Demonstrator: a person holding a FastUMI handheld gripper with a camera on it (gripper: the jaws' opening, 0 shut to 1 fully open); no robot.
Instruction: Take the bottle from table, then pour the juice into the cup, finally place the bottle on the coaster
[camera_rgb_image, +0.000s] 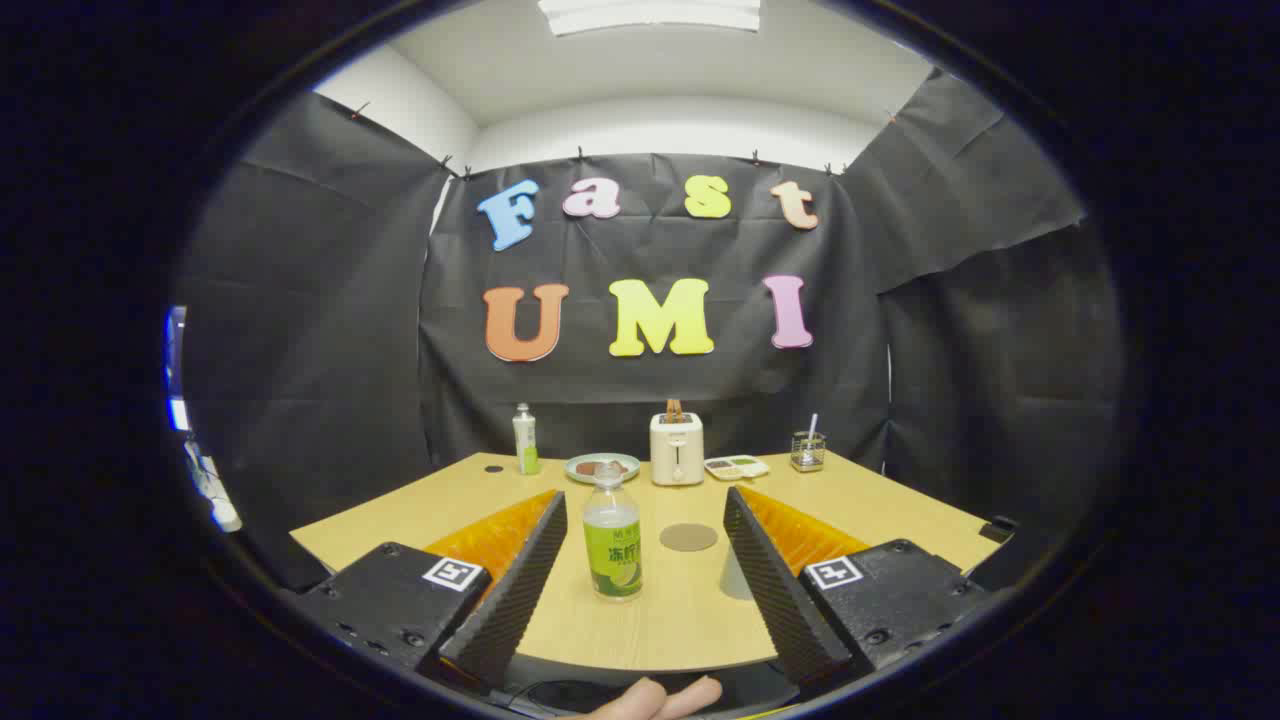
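Green-labelled bottle (612, 535) stands between our wide-open gripper (645, 515) fingers; we judge centring on its body before closing.

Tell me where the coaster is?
The coaster lies flat on the table, just right of the bottle, ahead between the open gripper fingers.

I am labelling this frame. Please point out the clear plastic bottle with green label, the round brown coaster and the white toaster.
clear plastic bottle with green label (612, 545), gripper view, label.
round brown coaster (688, 537), gripper view, centre.
white toaster (676, 451), gripper view, front face.
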